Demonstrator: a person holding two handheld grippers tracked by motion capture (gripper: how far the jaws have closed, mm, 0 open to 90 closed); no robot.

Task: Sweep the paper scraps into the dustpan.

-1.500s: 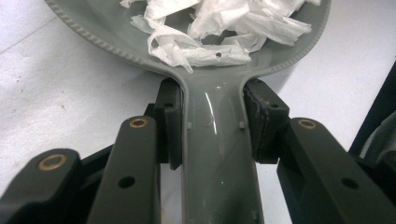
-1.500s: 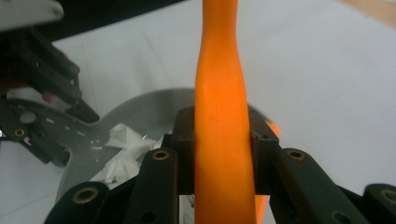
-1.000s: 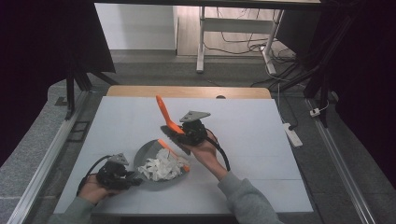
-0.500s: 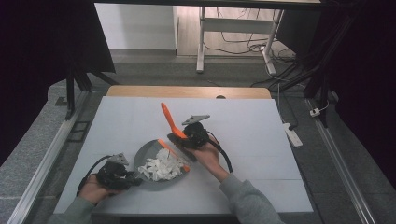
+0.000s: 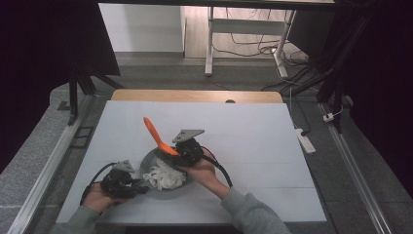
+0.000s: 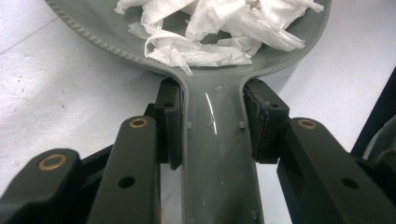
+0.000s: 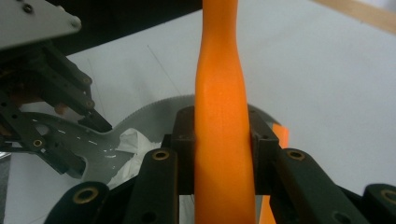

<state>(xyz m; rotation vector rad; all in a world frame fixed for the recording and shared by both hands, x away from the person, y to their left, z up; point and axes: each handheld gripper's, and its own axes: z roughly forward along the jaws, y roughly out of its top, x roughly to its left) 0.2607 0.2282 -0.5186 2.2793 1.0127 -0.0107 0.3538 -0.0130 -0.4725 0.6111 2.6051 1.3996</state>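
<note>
We see a grey pan (image 6: 215, 154) of smooth, glossy plastic; its handle catches a bright streak of light and its rim carries a fine ribbed edge. Inside lie white paper scraps (image 6: 219, 28), thin, crumpled and matt, with torn fuzzy edges. The orange spatula (image 7: 222, 140) looks like plastic too, smooth with a soft satin sheen. The left claw (image 6: 215, 123) has matt black plastic arms with brass-coloured rivets, and its pads (image 6: 264, 121) look rubbery and slightly rough. The right claw (image 7: 222, 149) matches it in finish. The worktop (image 5: 253, 126) is a pale, matt, smooth sheet, faintly speckled close up, with a bare wooden strip (image 5: 195, 95) along its far edge.
</note>
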